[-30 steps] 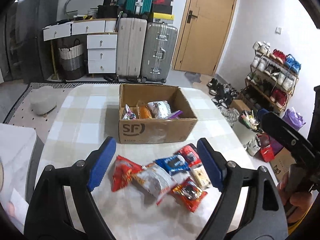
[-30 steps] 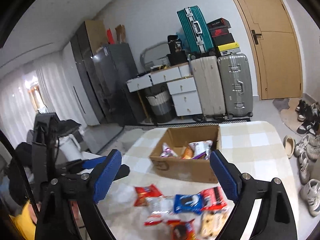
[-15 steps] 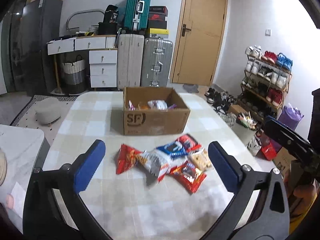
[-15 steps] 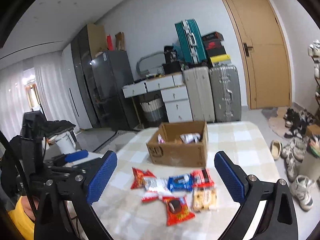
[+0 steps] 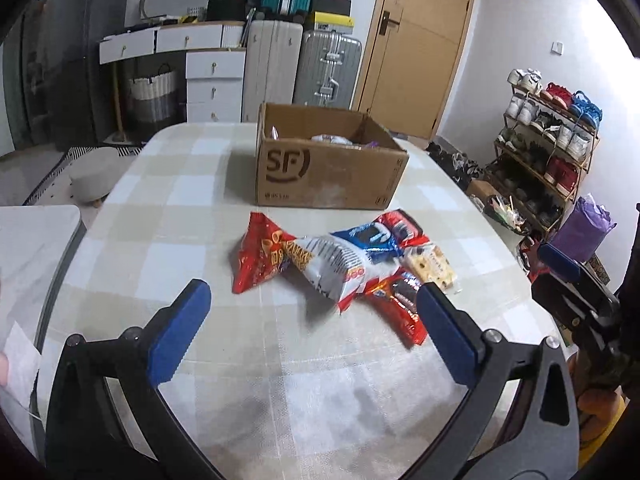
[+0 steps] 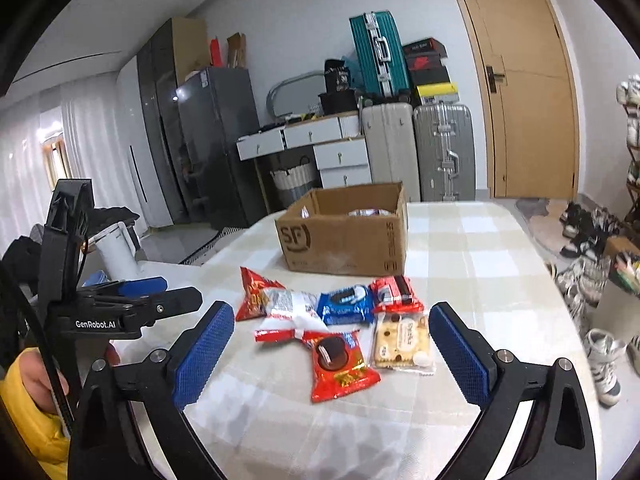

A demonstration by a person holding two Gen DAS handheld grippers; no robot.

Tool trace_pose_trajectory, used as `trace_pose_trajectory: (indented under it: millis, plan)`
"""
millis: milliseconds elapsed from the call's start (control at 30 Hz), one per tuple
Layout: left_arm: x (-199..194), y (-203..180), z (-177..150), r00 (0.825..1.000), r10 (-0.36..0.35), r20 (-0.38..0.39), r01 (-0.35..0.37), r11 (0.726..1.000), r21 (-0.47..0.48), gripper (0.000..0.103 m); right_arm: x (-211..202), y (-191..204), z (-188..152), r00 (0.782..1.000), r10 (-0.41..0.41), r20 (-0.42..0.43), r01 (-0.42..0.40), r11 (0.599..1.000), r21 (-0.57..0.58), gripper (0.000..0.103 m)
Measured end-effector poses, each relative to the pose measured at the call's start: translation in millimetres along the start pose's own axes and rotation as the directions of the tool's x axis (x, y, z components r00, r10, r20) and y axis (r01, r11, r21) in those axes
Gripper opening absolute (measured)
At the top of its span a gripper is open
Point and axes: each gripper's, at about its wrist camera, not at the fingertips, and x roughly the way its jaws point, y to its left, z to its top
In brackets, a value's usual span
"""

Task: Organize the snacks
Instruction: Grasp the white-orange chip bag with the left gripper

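While six snack packets lie clustered before the cardboard box, seemingly part-filled, both grippers, left and right, hover empty, jaws spread wide for picking.

Both views ride on hand-held grippers and look forward along their own blue-padded fingers, tilted down over a checked table. The left wrist view sits low and close to the tabletop, facing the SF cardboard box head-on, with the shoe rack at its right edge and the right gripper intruding there. The right wrist view looks from further right and less steeply, taking in more wall, the refrigerator and the left gripper at its left edge. Both share the snack packets, the box, the suitcases and the wooden door.
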Motion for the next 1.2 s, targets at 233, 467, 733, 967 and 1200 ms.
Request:
trace_pose_trajectory:
  millis: [233,467,733,967,1200]
  plan:
    - [36,6,-1,0.998,0.002,-0.061,-0.003,1.0,-0.018,0.102,19,-18,-6,0.999,0.012,-0.034,-0.011,0.999,0.048,0.1]
    - [61,7,-2,0.996,0.01,-0.091,-0.011,1.0,-0.018,0.102,37,-28,-12,0.997,0.037,-0.068,-0.032,0.997,0.07,0.1]
    - [89,-2,5,0.99,-0.02,-0.142,0.019,1.0,-0.006,0.102,57,-37,-20,0.991,0.075,-0.11,-0.065,0.993,0.094,0.1]
    - [130,-19,23,0.975,-0.033,-0.219,0.026,0.999,-0.035,0.102,68,-54,-31,0.987,0.097,-0.127,-0.075,0.983,0.165,0.1]
    - [175,-24,28,0.948,0.011,-0.317,-0.052,0.991,-0.122,0.101,73,-65,-34,0.98,0.151,-0.128,-0.119,0.966,0.232,0.1]
